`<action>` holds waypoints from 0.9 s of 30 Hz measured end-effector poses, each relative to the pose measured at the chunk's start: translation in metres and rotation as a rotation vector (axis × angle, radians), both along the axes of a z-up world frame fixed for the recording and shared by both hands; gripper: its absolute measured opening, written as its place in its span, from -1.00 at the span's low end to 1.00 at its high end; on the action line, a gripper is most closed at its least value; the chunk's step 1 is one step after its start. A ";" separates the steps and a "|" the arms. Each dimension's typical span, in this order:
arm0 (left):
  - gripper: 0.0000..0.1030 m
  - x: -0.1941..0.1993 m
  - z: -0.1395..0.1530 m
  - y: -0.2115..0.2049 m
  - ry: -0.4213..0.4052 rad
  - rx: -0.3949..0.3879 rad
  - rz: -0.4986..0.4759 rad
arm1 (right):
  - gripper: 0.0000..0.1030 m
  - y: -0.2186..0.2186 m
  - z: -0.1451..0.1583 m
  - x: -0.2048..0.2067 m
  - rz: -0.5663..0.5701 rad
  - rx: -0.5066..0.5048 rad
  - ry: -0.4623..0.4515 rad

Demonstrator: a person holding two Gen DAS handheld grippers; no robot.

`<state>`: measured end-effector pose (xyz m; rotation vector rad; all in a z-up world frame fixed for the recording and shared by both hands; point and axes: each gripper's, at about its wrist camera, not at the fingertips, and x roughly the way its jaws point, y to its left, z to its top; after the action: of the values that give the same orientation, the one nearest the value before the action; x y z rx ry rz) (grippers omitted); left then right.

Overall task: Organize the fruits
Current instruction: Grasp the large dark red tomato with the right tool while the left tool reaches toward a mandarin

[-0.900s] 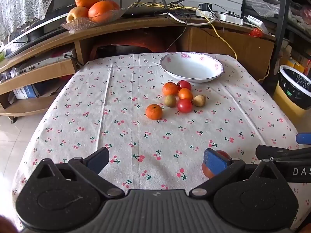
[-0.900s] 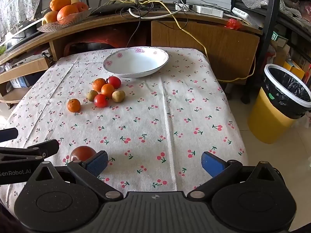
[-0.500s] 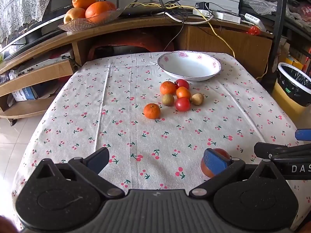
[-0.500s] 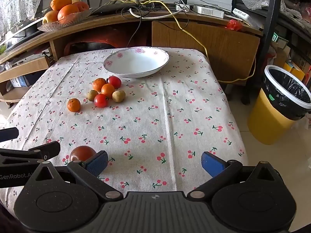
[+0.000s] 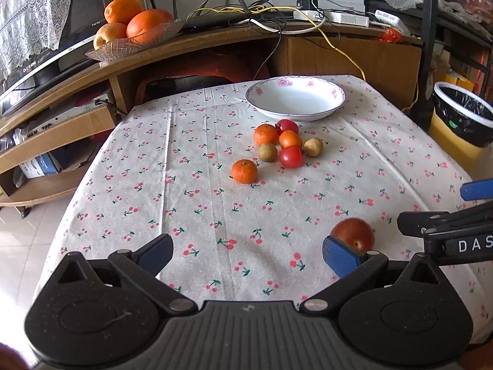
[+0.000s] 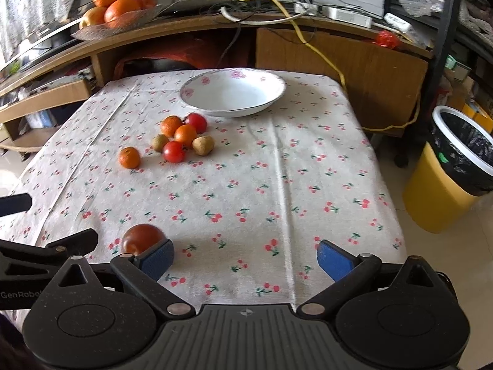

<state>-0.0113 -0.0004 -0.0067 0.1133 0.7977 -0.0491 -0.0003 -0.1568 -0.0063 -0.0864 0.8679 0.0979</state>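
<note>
Left hand-held gripper [image 5: 248,254]: fingers spread, empty.
Right hand-held gripper [image 6: 246,260]: spread, empty.
Dark red fruit [image 6: 141,239]: possibly a tomato; near surface [image 6: 308,160] edge, between grippers.
Bowl [image 6: 233,93]: empty, far side.
Approach: straddle fruit, close gently; it rolls.

Bright daylight, soft shadows on the tablecloth [image 5: 215,215], blown-out floor [image 5: 18,246] at left, strong fisheye bending at edges, right-wrist view slightly motion-blurred.
</note>
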 end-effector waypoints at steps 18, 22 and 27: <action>1.00 -0.004 0.001 0.026 0.002 -0.027 0.006 | 0.47 0.029 -0.002 0.012 0.178 0.069 0.048; 1.00 -0.006 -0.001 0.030 0.007 -0.010 0.008 | 0.40 0.038 -0.005 0.014 0.223 0.069 0.061; 1.00 -0.004 0.000 0.036 0.008 -0.018 0.028 | 0.32 0.048 -0.007 0.027 0.264 0.076 0.068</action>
<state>-0.0152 0.0356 -0.0064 0.0845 0.8062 -0.0299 0.0266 -0.1090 -0.0129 -0.1269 0.9167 0.3819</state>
